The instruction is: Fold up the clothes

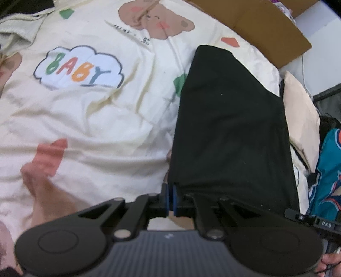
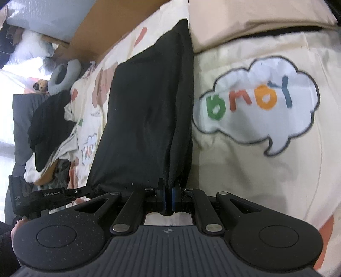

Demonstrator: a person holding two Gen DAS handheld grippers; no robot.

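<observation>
Both your grippers, left [image 1: 171,197] and right [image 2: 169,197], pinch the black cloth [image 1: 230,127]; pull toward 12 unevenly and it slips

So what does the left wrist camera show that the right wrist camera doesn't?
Only the left wrist view shows the bear print on the sheet and a teal printed garment at the right edge. Only the right wrist view shows a heap of black and white clothes and a grey neck pillow. Both show the black garment, pinched by the left gripper and right gripper, on the cream sheet.
</observation>
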